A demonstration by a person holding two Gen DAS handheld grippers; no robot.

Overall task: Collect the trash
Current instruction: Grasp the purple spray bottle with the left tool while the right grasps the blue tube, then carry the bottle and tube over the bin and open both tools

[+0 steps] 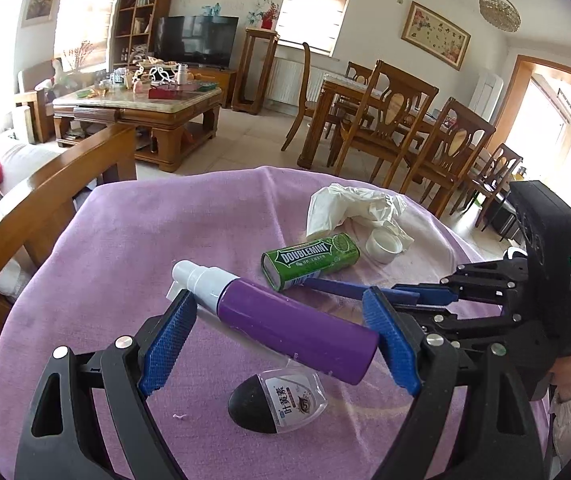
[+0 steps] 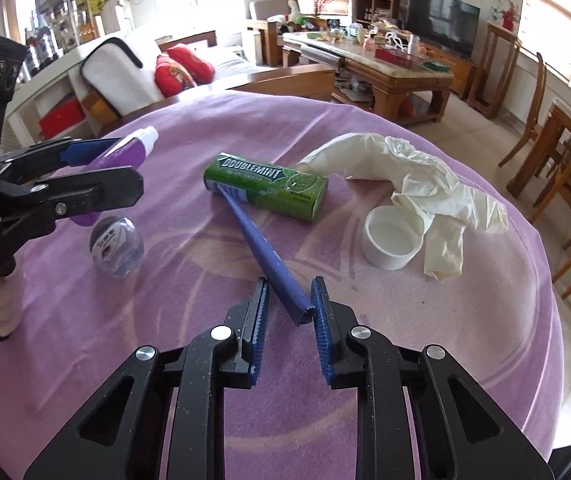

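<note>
The left gripper [image 1: 281,336] is clamped on a purple spray bottle [image 1: 293,328]; the right gripper [image 2: 289,320], fingers slightly apart, straddles a blue stick [image 2: 263,248].

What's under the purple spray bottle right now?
Below the purple spray bottle, held between the left gripper fingers, a small clear bottle with a black cap lies on the purple cloth. Its upper edge is hidden behind the spray bottle.
</note>
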